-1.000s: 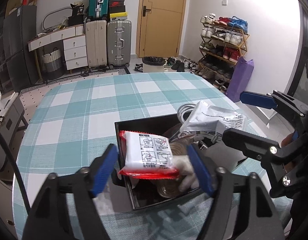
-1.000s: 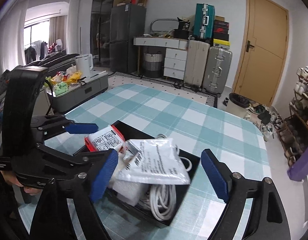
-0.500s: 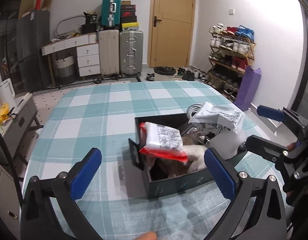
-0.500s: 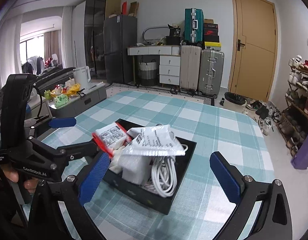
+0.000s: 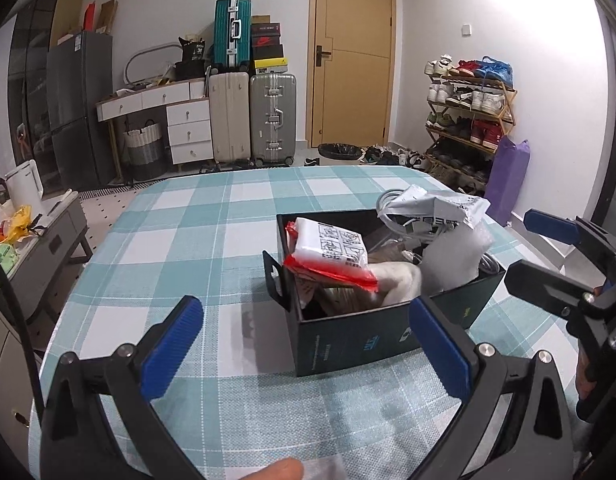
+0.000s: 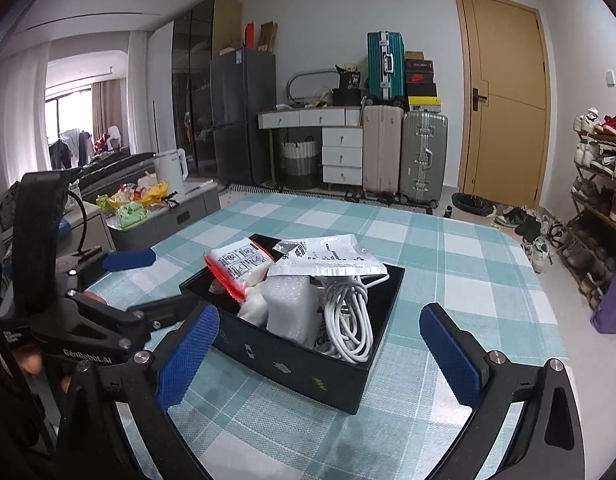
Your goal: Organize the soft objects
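Observation:
A black box [image 5: 347, 340] stands on the checked tablecloth [image 5: 188, 248], also in the right wrist view [image 6: 292, 364]. It holds a red-and-white packet [image 5: 331, 252] leaning on its left rim, a grey mailer bag [image 5: 435, 208], bubble wrap [image 6: 288, 308] and a coiled white cable [image 6: 347, 320]. My left gripper [image 5: 304, 348] is open and empty, just in front of the box. My right gripper [image 6: 319, 356] is open and empty, near the box's front side; it shows at the right of the left wrist view [image 5: 555, 248].
The table's edge curves round at left and right. Beyond it are suitcases [image 5: 252, 116], a drawer unit [image 5: 188, 128], a door [image 5: 351, 52], a shoe rack [image 5: 467, 120] and a low cabinet with clutter [image 6: 148, 208].
My left gripper let go of the red-and-white packet, which now rests in the box. Both grippers drew back from the box and opened wide.

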A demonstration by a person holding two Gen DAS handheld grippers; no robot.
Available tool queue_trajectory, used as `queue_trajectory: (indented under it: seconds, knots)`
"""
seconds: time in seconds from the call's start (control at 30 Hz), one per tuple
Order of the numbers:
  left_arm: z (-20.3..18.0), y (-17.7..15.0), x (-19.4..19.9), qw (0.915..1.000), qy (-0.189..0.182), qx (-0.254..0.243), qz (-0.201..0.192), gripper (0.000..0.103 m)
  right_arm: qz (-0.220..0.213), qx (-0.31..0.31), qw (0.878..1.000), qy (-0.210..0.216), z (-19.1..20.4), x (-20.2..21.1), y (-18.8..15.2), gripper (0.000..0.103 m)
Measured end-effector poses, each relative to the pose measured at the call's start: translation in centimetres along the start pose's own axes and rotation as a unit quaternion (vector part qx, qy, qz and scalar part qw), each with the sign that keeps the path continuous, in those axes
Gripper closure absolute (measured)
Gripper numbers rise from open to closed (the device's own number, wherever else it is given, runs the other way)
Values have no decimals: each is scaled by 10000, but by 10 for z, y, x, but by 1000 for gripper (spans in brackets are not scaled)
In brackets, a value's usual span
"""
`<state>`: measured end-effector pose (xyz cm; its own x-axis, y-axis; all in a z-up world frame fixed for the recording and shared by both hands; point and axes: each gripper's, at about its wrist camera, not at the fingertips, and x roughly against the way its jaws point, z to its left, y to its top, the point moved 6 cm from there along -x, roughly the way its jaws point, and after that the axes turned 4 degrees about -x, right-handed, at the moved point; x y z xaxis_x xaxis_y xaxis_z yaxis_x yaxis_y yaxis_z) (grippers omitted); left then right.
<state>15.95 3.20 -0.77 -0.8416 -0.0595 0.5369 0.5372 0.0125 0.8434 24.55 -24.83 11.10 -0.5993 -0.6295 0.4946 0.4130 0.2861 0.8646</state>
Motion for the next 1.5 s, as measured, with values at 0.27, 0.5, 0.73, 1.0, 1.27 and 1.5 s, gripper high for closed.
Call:
queue_trajectory:
  seconds: [0.27, 0.5, 0.73, 1.0, 1.27, 1.5]
  knots:
    - [-3, -6, 2, 9999, 61, 47, -142, 0, -100, -93, 9999, 19, 0, 5, -12, 1]
    - [-3, -6, 4, 9996, 131, 6, -259, 0, -293, -113, 9995, 17, -3, 10, -17, 1]
    - [-3, -4, 9, 9991, 181, -24, -395, 0, -341, -43, 9994, 8, 0, 9, -19, 1]
    - [-1, -4, 5, 9991, 200, 1, -364, 0, -408, -40, 9992, 9, 0, 13, -19, 1]
    - [1, -5, 4, 9992, 174, 49, -343, 0, -416, -74, 9991, 44, -1, 14, -20, 1]
    - [1, -5, 4, 9992, 177, 56, -348, 0, -407, -89, 9991, 55, -1, 13, -20, 1]
